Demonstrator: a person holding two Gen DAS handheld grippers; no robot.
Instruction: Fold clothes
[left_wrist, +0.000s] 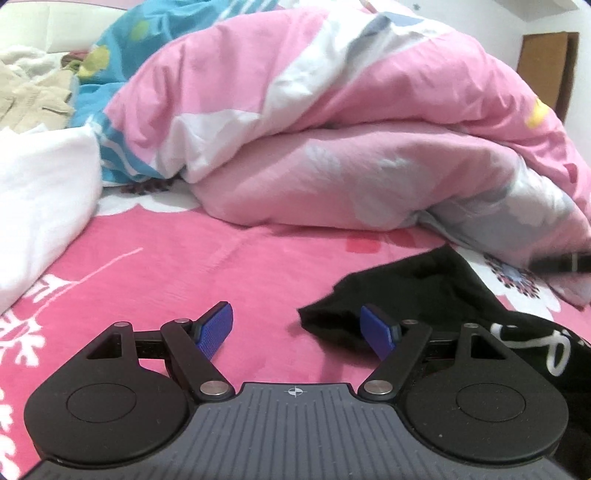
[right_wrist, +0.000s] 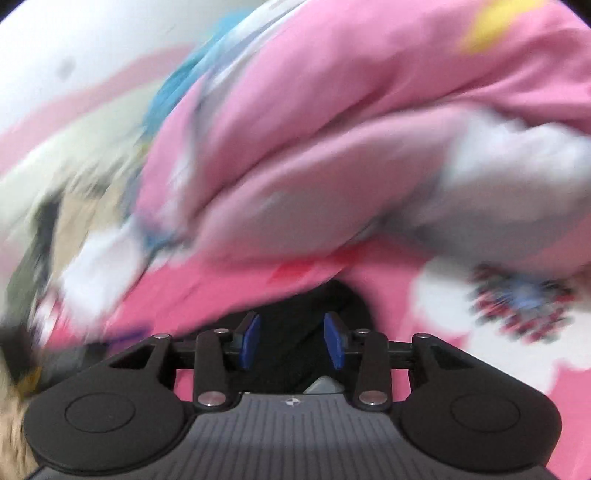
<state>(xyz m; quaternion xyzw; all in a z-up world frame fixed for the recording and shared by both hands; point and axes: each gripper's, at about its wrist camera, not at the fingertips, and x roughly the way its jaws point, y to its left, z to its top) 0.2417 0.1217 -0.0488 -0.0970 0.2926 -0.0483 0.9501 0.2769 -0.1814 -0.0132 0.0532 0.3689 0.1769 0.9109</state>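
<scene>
Hovering over bed, both grippers empty
left gripper (left_wrist: 296, 326) jaws wide apart beside black garment (left_wrist: 424, 288); right gripper (right_wrist: 291, 339) jaws parted over it; view blurred

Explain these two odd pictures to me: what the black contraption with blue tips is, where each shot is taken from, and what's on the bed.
Each picture comes from a camera mounted on a hand-held gripper, looking forward along its blue-padded jaws. A person holds one in each hand. The left gripper has its jaws wide open and holds nothing. Beside it a black garment lies on the pink bedsheet, before a heaped pink duvet. The right gripper view is motion-blurred; its jaws stand apart with black cloth between them, not clearly gripped.
</scene>
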